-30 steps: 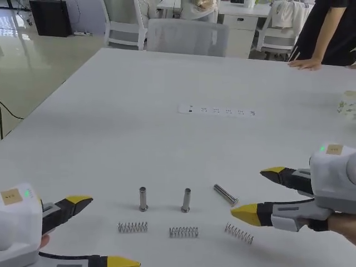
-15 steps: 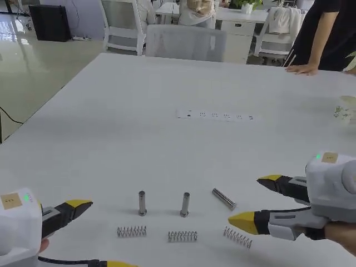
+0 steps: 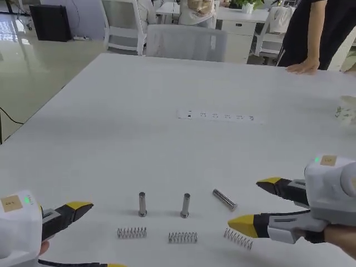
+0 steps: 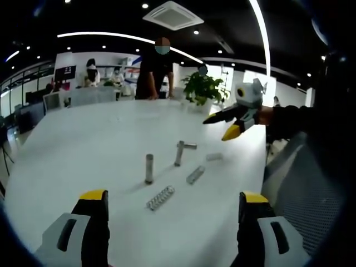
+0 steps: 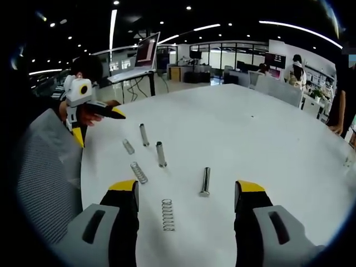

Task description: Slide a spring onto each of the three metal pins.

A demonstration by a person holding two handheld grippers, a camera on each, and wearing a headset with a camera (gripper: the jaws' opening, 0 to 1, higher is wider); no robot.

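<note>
White table (image 3: 167,144), pins (image 3: 142,203) bare, my left gripper (image 4: 173,196) and right gripper (image 3: 251,202) gaping empty; I'd next pinch the spring (image 3: 238,236) beside my right fingertips (image 3: 239,223).

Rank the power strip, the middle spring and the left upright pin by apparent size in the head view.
1. Power strip: clearly the longest, though it lies farthest away.
2 and 3. Middle spring and left upright pin: these look about alike in length. The spring is nearer the camera, so I won't rank them.
</note>
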